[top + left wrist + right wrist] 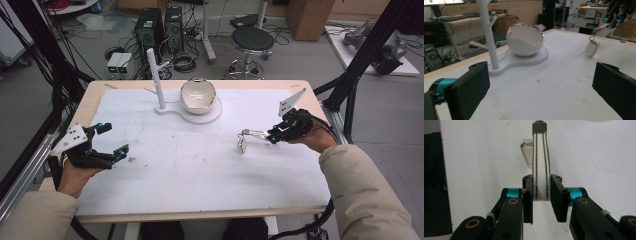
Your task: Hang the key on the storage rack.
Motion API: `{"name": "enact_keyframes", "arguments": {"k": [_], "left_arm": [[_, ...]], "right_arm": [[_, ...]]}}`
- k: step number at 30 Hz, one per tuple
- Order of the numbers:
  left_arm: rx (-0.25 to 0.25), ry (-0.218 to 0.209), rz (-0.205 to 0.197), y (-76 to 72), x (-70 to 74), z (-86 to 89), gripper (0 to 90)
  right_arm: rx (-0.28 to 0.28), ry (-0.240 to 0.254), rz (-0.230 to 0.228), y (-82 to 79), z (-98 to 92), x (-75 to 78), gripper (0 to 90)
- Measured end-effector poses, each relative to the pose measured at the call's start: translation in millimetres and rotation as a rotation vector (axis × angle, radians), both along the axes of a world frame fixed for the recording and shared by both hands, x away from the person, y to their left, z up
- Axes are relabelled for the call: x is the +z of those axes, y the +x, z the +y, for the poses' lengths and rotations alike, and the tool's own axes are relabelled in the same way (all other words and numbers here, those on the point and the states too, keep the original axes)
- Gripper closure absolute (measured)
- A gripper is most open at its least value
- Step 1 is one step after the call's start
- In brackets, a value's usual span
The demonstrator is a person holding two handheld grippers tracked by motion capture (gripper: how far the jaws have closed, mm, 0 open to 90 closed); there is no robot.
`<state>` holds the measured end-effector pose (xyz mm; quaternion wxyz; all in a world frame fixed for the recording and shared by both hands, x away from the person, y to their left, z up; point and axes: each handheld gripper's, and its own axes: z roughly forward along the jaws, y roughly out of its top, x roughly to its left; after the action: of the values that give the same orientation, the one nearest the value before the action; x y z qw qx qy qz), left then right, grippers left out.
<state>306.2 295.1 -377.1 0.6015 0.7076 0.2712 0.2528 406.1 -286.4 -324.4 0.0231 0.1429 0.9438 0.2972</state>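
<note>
1. Right gripper [273, 135] closed on a flat white strap [540, 170] with two dark lines along its length; both pads pressed against its sides.
2. Strap long axis running straight out from the jaws, away from the right hand [310, 137], ending in a dark textured tip; in the high view, pointing toward table centre.
3. Small pale key fob [242, 145] hanging from the strap's far end, over the white table cover [200, 170], right of centre; touching the cover or just clear, cannot tell.
4. Fob partly hidden behind the strap in the right gripper view; surface detail blurred, link to the strap hard to make out.
5. Left gripper [111, 142] spread wide, nothing between the jaws, near the left table edge, well apart from the fob.
6. White bowl [524, 40], glossy, egg-shaped with a jagged rim, seated on a flat white base [536, 58] at the far centre.
7. White branched post [487, 32] upright on the same base, beside the bowl; top cut off in the left gripper view.
</note>
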Motion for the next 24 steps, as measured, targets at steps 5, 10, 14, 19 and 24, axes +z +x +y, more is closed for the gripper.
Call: {"name": "enact_keyframes", "arguments": {"k": [5, 10, 14, 19, 24], "left_arm": [[-0.086, 0.024, 0.003, 11.6, 24.6, -10.5, 1.7], [-0.183, 0.044, 0.016, 23.4, 43.1, -21.2, 1.7], [-0.289, 0.061, 0.062, 36.0, 55.5, -35.5, 1.7], [-0.364, 0.106, 0.069, 45.4, 70.2, -59.3, 1.7], [-0.411, 0.135, 0.073, 50.8, 79.0, -80.3, 1.7]], "right_arm": [[0.051, -0.002, -0.023, -7.6, 15.7, 7.6, 74.1], [0.095, 0.028, -0.043, -12.0, 31.0, 19.2, 74.1], [0.127, 0.040, -0.053, -14.4, 46.5, 27.1, 74.1], [0.173, 0.049, -0.069, -19.0, 66.1, 34.3, 74.2], [0.204, 0.077, -0.075, -21.7, 79.7, 38.1, 74.4]]}}
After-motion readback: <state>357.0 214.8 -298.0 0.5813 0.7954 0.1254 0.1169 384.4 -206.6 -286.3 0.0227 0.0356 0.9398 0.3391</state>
